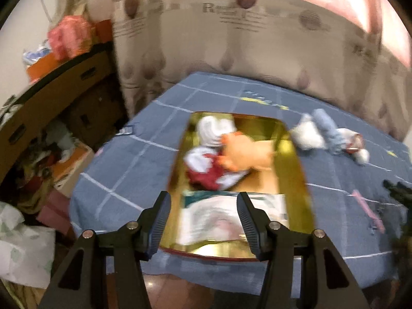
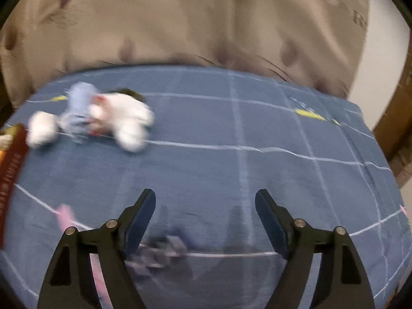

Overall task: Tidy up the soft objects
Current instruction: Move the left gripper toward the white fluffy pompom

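White plush toy (image 2: 103,118) with a pale blue garment lies on its side on the blue checked cloth (image 2: 231,170), loose, apart from everything but just beside the box's right wall. Judged the last soft item still outside the container.

Gold-lined box (image 1: 303,180), open top, sits mid-cloth. Inside: an orange plush (image 1: 247,152) on top of white-and-red soft pieces (image 1: 206,164); a flat printed sheet (image 1: 231,219) covers the near end. Items are piled toward the far end, presumably dropped in one after another.

Left gripper (image 1: 203,221): jaws moderately wide, nothing between them, hovering above the box's near edge, likely steadying or waiting.

Right gripper (image 2: 206,221): jaws wide, empty, aimed down at bare cloth, well short of the white toy; presumably pre-opened for a grab. Heavy blur in this view.

Writing: the curtain (image 1: 231,25) shows a large "R", the rest unreadable. The box's dark red outer wall (image 2: 13,159) carries lettering, too blurred to read.
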{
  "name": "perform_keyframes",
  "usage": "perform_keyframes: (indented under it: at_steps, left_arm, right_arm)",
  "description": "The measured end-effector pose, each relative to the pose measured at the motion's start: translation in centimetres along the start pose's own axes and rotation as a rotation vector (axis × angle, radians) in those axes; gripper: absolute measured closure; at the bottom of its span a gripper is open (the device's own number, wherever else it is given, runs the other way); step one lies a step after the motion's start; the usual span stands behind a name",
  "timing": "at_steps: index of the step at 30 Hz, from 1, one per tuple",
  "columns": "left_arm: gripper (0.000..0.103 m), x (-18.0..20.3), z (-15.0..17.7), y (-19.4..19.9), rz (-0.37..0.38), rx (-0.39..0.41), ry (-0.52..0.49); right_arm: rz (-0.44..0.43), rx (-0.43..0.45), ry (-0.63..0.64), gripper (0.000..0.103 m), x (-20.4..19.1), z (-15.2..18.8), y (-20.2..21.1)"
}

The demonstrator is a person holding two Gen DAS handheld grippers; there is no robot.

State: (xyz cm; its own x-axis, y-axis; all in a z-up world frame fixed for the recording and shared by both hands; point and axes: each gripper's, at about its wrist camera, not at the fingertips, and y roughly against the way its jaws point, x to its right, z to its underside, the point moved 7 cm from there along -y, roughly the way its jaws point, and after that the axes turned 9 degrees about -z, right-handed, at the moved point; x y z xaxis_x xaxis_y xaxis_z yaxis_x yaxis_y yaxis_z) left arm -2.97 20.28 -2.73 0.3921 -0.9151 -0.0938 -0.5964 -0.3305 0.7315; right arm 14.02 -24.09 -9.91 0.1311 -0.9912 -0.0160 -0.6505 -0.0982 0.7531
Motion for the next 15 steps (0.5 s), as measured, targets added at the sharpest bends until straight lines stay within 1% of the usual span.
perform_keyframes:
  at_steps: [2, 4, 5, 6, 8, 9, 10, 12, 13, 15]
  left_arm:
    - [0.047, 1.8, -0.5, 0.9, 0.098, -0.006, -0.005]
    - [0.041, 4.0, -1.2, 1.6, 0.192, -0.028, -0.018]
    - [0.041, 5.0, -1.7, 1.8, 0.227, -0.036, -0.021]
    - [0.040, 6.3, -2.3, 2.1, 0.268, -0.047, -0.020]
    - [0.037, 9.1, -3.5, 2.4, 0.331, -0.059, -0.029]
    - [0.035, 10.8, -4.1, 2.3, 0.363, -0.072, -0.037]
    - [0.034, 12.4, -4.5, 2.0, 0.389, -0.092, -0.033]
    - [0.034, 15.1, -5.3, 1.0, 0.428, -0.131, -0.021]
    - [0.034, 16.5, -5.8, 0.1, 0.429, -0.151, -0.020]
    - [0.034, 18.4, -6.7, -2.0, 0.389, -0.186, -0.024]
  right_arm:
    - [0.021, -0.003, -0.006, 0.025, 1.4, 0.4, -0.5]
    - [-0.025, -0.009, -0.048, 0.025, 2.4, 0.8, -0.7]
    - [-0.039, 0.001, -0.062, 0.022, 2.4, 0.5, -0.6]
    - [-0.047, 0.008, -0.069, 0.016, 2.4, 0.4, -0.5]
    - [-0.064, 0.017, -0.058, 0.014, 2.1, 0.5, -0.4]
    - [-0.078, 0.026, -0.048, 0.014, 1.9, 0.4, -0.3]
    - [-0.085, 0.033, -0.046, 0.012, 2.0, 0.7, -0.3]
    - [-0.113, 0.047, -0.052, 0.009, 1.9, 0.8, 0.0]
    - [-0.126, 0.050, -0.057, 0.009, 2.0, 0.8, 0.1]
    - [-0.152, 0.058, -0.070, 0.009, 2.1, 0.9, 0.2]
